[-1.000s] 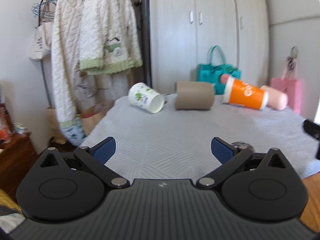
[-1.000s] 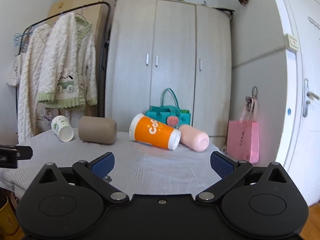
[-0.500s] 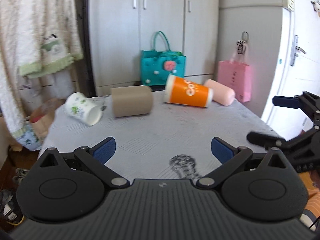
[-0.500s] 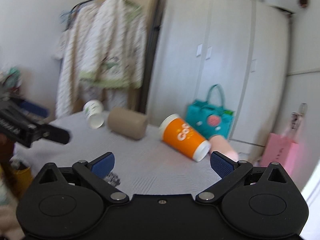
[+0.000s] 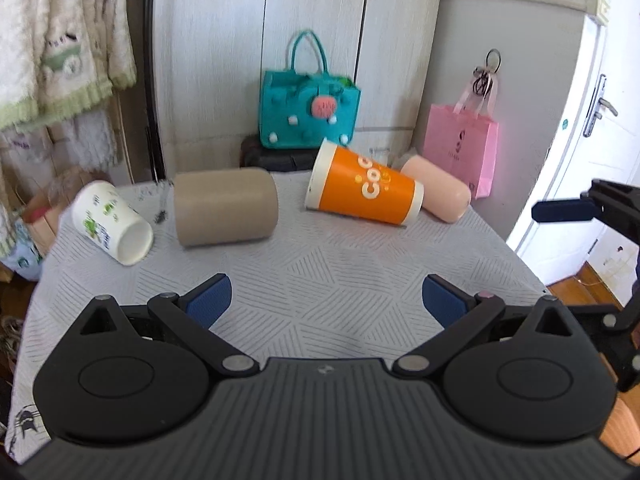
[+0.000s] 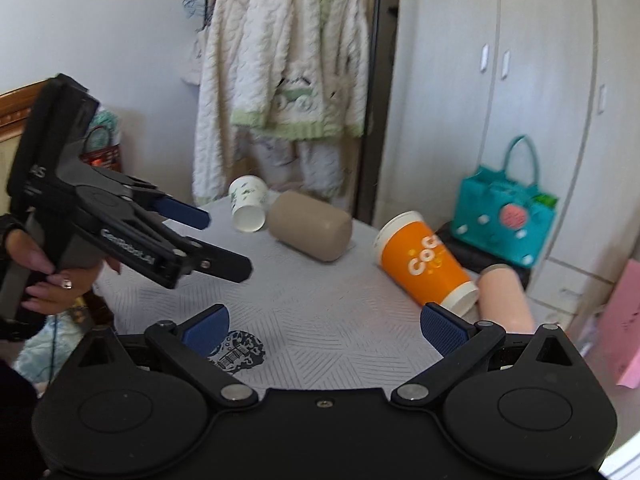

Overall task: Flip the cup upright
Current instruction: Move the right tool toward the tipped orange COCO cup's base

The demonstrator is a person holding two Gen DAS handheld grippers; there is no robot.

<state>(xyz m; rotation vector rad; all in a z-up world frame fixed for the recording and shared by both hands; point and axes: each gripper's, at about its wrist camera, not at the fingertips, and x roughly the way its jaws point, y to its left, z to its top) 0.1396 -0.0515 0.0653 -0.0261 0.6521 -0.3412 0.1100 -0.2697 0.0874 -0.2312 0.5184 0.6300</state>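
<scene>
Several cups lie on their sides along the far part of a grey patterned table: a white cup with green print at the left, a tan cup, an orange cup and a pink cup at the right. My left gripper is open and empty above the near table. My right gripper is open and empty too, at the table's right side. The same cups show in the right wrist view: white, tan, orange, pink.
A teal bag and a pink bag stand behind the table by the wardrobe. White knitwear hangs on a rack at the left. A door is to the right. The left gripper shows in the right wrist view.
Both grippers have swung: the left view has moved closer over the table, the right view has turned left. Cups have not moved. Both jaws stay open.
</scene>
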